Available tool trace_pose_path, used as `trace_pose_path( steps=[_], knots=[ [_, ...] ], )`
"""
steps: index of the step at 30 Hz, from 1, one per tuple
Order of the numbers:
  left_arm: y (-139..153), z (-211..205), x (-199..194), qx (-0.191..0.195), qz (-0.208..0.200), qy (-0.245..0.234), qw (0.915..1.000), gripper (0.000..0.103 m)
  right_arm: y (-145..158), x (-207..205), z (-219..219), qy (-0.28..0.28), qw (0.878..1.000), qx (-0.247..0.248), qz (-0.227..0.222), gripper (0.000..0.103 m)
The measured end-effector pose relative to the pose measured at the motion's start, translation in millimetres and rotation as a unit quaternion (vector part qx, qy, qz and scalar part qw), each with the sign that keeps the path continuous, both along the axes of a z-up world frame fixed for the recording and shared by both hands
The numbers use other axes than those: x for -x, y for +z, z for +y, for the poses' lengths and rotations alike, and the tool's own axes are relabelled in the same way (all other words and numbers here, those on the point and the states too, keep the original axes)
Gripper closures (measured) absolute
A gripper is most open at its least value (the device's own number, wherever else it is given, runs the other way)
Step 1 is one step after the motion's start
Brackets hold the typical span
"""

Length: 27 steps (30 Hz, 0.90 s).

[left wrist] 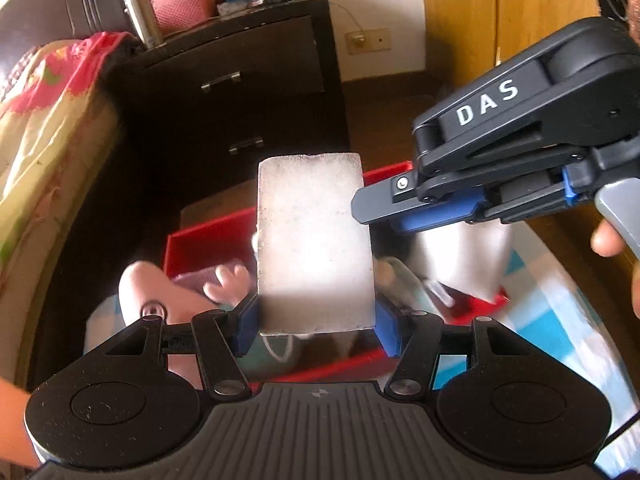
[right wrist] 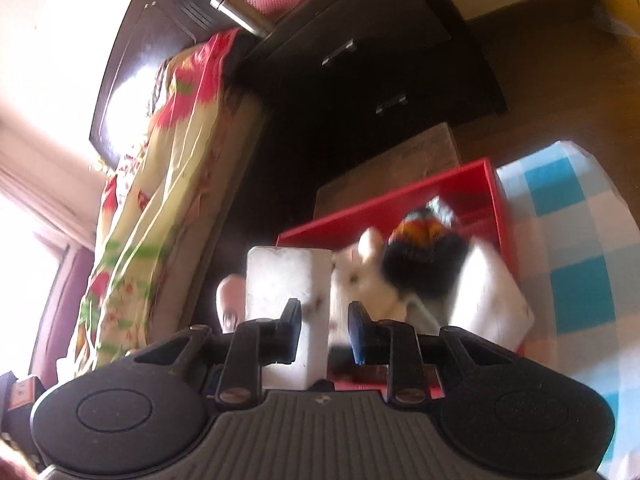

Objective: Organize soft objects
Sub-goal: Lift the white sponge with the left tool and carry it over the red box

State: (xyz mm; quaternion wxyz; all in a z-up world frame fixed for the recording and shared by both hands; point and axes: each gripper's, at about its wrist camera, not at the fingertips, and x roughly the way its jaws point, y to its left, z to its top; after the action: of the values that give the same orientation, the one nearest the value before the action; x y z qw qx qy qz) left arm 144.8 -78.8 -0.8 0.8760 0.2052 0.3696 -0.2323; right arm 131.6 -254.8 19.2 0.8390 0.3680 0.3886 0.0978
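Observation:
My left gripper (left wrist: 316, 320) is shut on a white foam block (left wrist: 314, 248) and holds it upright above a red box (left wrist: 192, 240). The block also shows in the right wrist view (right wrist: 288, 284), in front of my right gripper (right wrist: 324, 332). The right gripper is open and empty; its body (left wrist: 500, 152) hangs at the upper right in the left wrist view. In the red box (right wrist: 384, 208) lie a pink plush toy (left wrist: 148, 284), a white and black plush (right wrist: 400, 268) and another white block (right wrist: 492, 300).
The box stands on a blue and white checked cloth (right wrist: 568, 240). A dark drawer chest (left wrist: 240, 92) stands behind, with a pink basket (left wrist: 184, 0) and a steel flask (left wrist: 140, 12) on top. A bed with a flowered cover (left wrist: 44, 128) lies at the left.

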Motion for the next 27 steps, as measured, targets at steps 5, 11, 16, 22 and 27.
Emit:
trace_pose_path(
  steps=[5, 11, 16, 22, 27],
  knots=[
    [-15.4, -9.0, -25.0, -0.021, 0.014, 0.0, 0.9997, 0.044, -16.7, -21.1, -2.8, -0.01, 1.0, -0.011, 0.006, 0.1],
    [-29.3, -22.5, -42.1, -0.044, 0.032, -0.01, 0.9985, 0.043, -45.0, -38.1, -7.6, -0.019, 0.999, -0.014, 0.027, 0.103],
    [-36.9, -25.7, -48.0, -0.056, 0.053, -0.012, 0.9969, 0.031, -56.0, -45.0, -8.2, -0.021, 0.999, -0.027, 0.034, 0.103],
    [-34.8, -26.3, -38.2, -0.067, 0.042, -0.008, 0.9968, 0.018, -57.2, -43.7, -12.9, -0.033, 0.998, -0.033, 0.037, 0.102],
    [-21.2, -17.5, -27.5, -0.061, 0.04, 0.013, 0.9972, 0.01, -48.0, -37.1, -14.2, -0.037, 0.998, -0.019, 0.038, 0.096]
  ],
)
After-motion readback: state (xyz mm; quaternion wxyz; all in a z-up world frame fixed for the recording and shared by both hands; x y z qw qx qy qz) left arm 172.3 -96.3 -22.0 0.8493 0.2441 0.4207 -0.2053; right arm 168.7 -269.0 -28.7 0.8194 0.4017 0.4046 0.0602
